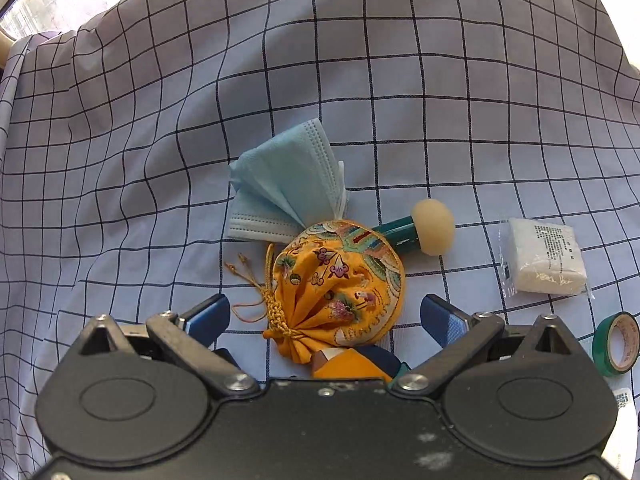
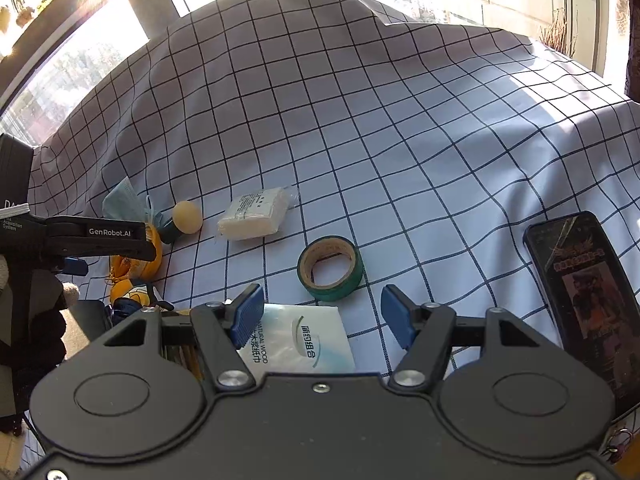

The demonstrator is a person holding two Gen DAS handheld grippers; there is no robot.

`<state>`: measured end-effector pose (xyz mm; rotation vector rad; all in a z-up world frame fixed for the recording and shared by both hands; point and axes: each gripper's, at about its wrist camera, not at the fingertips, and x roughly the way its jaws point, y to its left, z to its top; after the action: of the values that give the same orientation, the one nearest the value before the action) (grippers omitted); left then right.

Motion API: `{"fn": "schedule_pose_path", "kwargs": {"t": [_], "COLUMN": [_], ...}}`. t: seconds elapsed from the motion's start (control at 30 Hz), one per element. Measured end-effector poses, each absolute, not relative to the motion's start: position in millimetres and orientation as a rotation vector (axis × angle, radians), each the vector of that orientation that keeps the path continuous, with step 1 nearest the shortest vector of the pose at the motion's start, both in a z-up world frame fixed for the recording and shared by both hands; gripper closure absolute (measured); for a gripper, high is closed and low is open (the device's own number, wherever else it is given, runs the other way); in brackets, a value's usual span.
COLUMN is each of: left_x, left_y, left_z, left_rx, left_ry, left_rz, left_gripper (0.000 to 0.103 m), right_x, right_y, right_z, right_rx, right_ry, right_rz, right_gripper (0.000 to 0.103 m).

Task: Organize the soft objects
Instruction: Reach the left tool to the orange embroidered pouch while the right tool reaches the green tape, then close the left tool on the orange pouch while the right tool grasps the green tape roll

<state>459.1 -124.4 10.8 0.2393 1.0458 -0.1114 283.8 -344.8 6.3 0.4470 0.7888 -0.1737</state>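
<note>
- Overhead in the left wrist view, the left gripper [image 1: 324, 314] hung with its 2 blue-padded jaws spread wide, 1 on each side of a round orange embroidered drawstring pouch [image 1: 340, 284] at the lower centre of the frame; neither pad touched the fabric.
- The pouch lay on a pale blue tablecloth with a dark grid pattern [image 1: 360, 80], its gold knotted cord [image 1: 256, 284] trailing toward the left.
- A crumpled light blue pleated face mask [image 1: 288, 184] sat just above the pouch, touching its upper edge.
- A cream sponge-headed applicator with a teal handle [image 1: 432, 226] lay at the pouch's upper right, its handle end tucked under the pouch.
- A white pad sealed in clear plastic wrap [image 1: 548, 258] lay further right, apart from the applicator.
- A green roll of tape [image 1: 616, 344] stood at the right edge.
- In the right wrist view, the right gripper [image 2: 322, 316] had its jaws spread and held nothing; a white tissue packet with printed lettering [image 2: 304, 340] lay below them.
- A black smartphone with a lit screen [image 2: 580, 292] rested at the right of that frame.
</note>
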Motion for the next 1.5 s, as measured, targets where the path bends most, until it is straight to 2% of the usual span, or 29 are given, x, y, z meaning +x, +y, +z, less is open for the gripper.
{"fn": "schedule_pose_path", "kwargs": {"t": [0.17,0.23,0.33,0.63,0.93,1.0,1.03,1.07,1.5], "left_x": [478,482,482,460,425,415,410,405,308], "left_y": [-128,-125,-119,-118,-117,-115,-113,-112,-85], "left_z": [-8,-13,-11,20,63,71,75,78,112], "left_rx": [0.264,0.236,0.194,0.176,0.149,0.145,0.138,0.133,0.111], "left_ry": [1.106,1.137,1.135,1.036,0.961,0.947,0.941,0.938,0.879], "left_rz": [-0.082,-0.098,-0.127,-0.189,-0.239,-0.251,-0.258,-0.264,-0.307], "left_gripper": [0.005,0.03,0.037,0.038,0.038,0.038,0.038,0.038,0.038], "right_x": [284,284,284,308,346,343,341,340,319], "right_y": [-344,-345,-348,-351,-337,-333,-332,-333,-363], "right_z": [5,5,4,7,-28,-28,-27,-26,-5], "right_rx": [0.444,0.447,0.457,0.434,0.345,0.313,0.3,0.304,0.411], "right_ry": [0.789,0.788,0.786,0.745,0.899,0.865,0.854,0.848,0.695], "right_rz": [-0.171,-0.174,-0.184,-0.222,-0.234,-0.241,-0.237,-0.215,-0.269], "right_gripper": [0.041,0.041,0.041,0.041,0.04,0.043,0.052,0.055,0.055]}}
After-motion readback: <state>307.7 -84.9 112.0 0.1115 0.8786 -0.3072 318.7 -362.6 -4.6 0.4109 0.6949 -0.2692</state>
